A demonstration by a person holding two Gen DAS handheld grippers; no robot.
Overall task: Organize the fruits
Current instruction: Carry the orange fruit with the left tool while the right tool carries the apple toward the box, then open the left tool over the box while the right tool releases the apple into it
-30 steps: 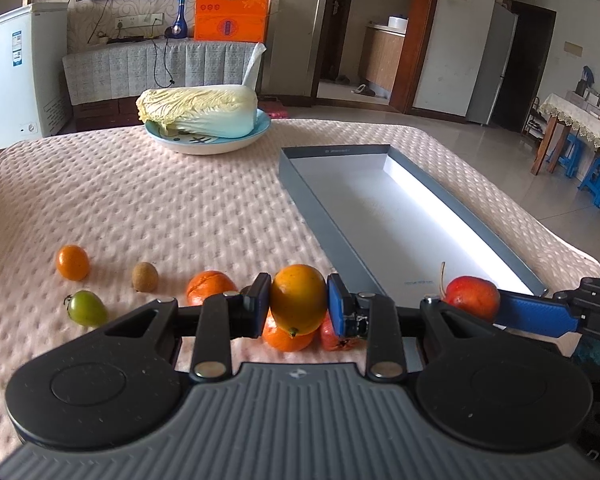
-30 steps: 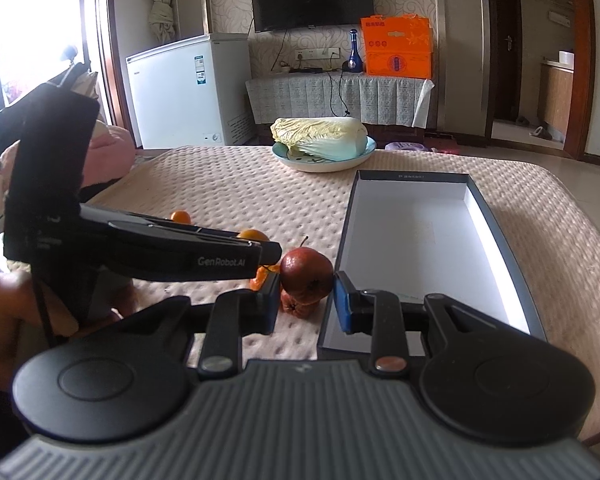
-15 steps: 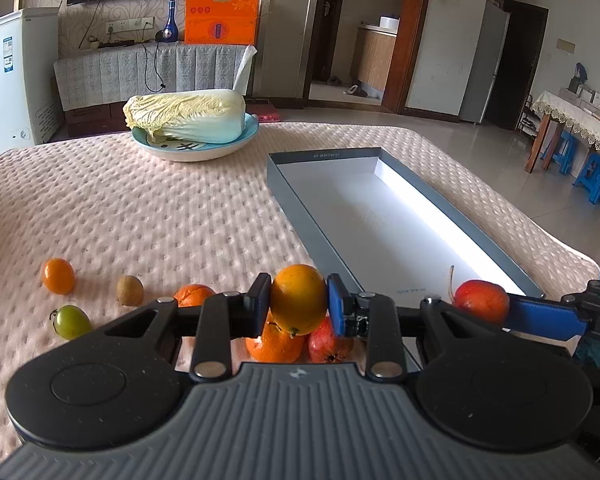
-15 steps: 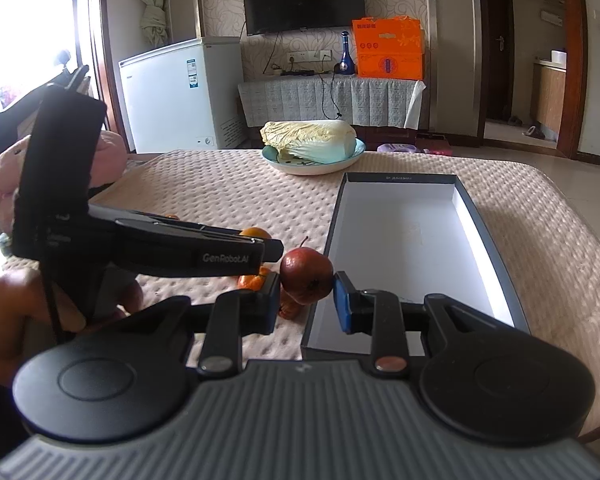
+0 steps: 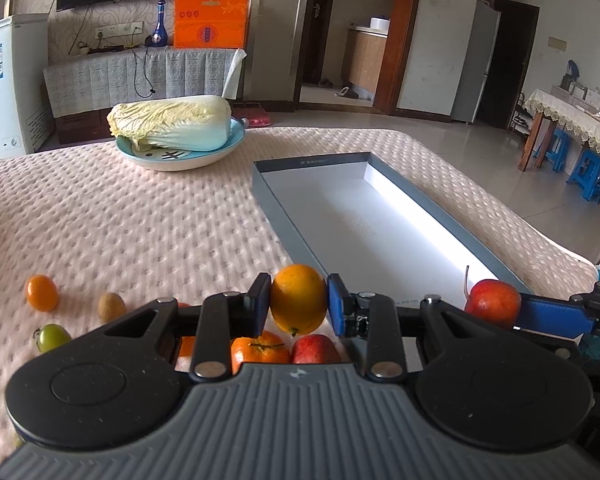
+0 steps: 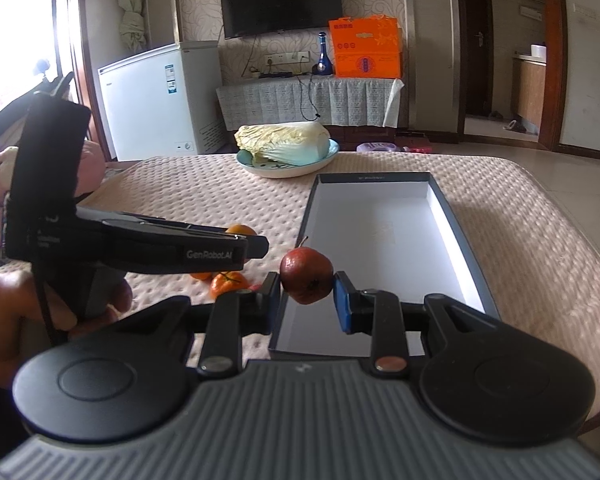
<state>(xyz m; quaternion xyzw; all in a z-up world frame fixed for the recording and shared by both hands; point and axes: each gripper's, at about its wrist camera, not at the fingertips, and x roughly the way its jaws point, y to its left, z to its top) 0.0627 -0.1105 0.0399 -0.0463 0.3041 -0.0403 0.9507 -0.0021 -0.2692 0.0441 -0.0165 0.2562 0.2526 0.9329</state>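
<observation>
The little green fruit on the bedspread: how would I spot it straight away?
Start at the long grey tray on the pink bedspread and look to its near left, where loose fruit lies. Past the brown kiwi, nearest the edge, sits the green tomato, the only green fruit there.

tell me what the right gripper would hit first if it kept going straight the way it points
Probably the white floor of the open box; the right gripper, shut on the red fruit, points down over the near end. Depth is uncertain.
</observation>
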